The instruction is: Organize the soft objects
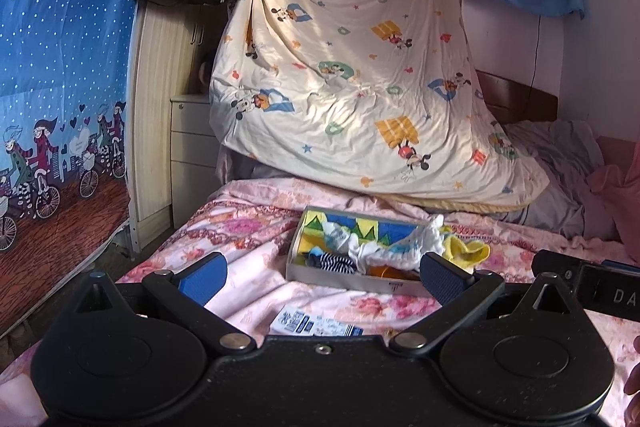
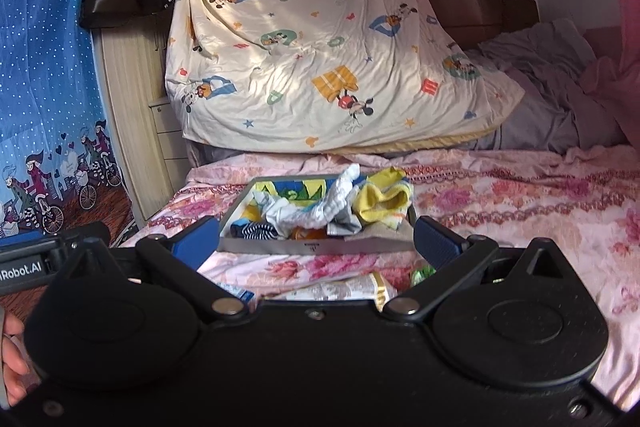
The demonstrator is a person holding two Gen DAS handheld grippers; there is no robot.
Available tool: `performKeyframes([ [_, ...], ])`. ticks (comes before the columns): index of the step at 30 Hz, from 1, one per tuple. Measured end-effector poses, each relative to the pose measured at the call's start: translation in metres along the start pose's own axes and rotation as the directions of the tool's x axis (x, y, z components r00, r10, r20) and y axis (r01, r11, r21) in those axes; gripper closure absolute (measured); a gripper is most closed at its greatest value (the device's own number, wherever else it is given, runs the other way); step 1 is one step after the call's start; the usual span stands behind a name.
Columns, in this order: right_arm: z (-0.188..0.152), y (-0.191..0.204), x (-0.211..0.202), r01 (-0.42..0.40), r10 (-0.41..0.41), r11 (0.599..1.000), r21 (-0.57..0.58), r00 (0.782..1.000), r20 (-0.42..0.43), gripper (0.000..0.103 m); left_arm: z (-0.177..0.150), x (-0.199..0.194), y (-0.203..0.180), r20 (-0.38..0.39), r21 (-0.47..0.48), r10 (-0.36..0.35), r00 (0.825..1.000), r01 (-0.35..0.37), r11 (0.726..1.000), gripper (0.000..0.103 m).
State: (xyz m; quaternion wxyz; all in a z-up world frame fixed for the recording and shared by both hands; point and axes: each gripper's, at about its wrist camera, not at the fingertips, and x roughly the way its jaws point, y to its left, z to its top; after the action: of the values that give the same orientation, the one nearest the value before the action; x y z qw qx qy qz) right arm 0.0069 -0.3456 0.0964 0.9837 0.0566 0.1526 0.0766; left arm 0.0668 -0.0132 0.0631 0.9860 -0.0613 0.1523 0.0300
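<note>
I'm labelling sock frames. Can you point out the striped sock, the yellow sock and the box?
striped sock [image 2: 256,230]: right wrist view, its middle.
yellow sock [image 2: 384,203]: right wrist view, its cuff.
box [image 2: 320,247]: right wrist view, its near wall.

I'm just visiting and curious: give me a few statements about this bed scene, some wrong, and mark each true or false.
1. The shallow box of socks sits on the floral bedsheet. True.
2. The left gripper is clamped on a sock. False: its jaws stand wide apart, holding nothing.
3. A yellow sock lies at the box's right end. True.
4. The cartoon-print quilt is folded flat inside the box. False: it hangs draped behind the bed.
5. The right gripper is open. True.
</note>
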Motion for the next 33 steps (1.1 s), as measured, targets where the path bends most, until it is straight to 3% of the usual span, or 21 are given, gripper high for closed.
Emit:
performKeyframes([
  [14, -0.034, 0.000, -0.013, 0.020, -0.019, 1.000, 0.002, 0.999, -0.032, 0.001, -0.020, -0.002, 0.002, -0.020, 0.029, 0.023, 1.000, -0.023, 0.999, 0.001],
  [33, -0.056, -0.002, 0.002, 0.060, -0.061, 0.998, -0.034, 0.997, -0.044, 0.001, -0.049, 0.009, 0.009, -0.050, 0.015, 0.043, 0.998, -0.042, 0.999, 0.001],
])
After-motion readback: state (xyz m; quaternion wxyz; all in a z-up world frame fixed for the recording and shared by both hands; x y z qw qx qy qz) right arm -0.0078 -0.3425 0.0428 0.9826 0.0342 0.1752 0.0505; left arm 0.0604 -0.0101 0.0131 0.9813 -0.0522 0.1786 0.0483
